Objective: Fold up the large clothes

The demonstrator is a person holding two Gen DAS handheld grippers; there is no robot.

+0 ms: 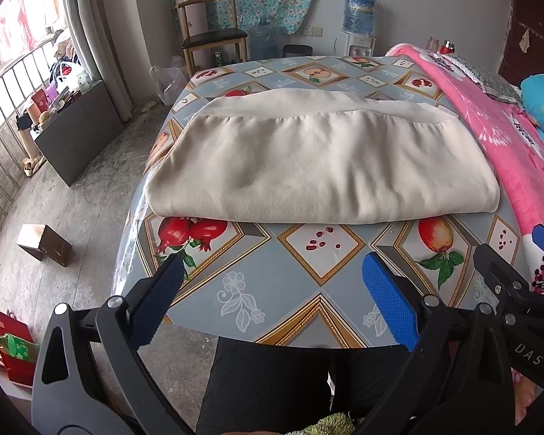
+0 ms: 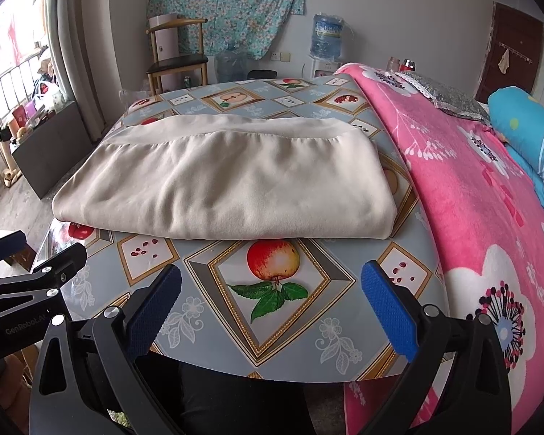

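I find the cream garment (image 1: 319, 166) folded into a broad rectangle, lying flat across the middle of the table (image 1: 308, 282). Its folded edge faces the near edge; its banded hem lies toward the far edge. Its right side stops just short of the pink floral blanket (image 1: 518, 152) that borders the table's right edge. The tablecloth shows printed fruit in gold-framed diamonds.

My left gripper (image 1: 272, 301) hangs over the near edge with its blue-padded fingers (image 1: 388, 301) spread wide and nothing between them, clear of the garment. My right gripper (image 2: 272, 301) sits in the same posture over the near edge, fingers (image 2: 388, 304) wide apart and empty, also clear of the cloth.

Legible writing: "DAS" on the black body of the right gripper as seen at the lower right of the left view; "GenRobot.AI" on the left gripper's body at the lower left of the right view.

Beyond the far edge I note a wooden chair (image 1: 210, 32) and a water dispenser bottle (image 1: 359, 12) whose label is too small to read. A brown box (image 1: 43, 244) sits on the floor left of the table.
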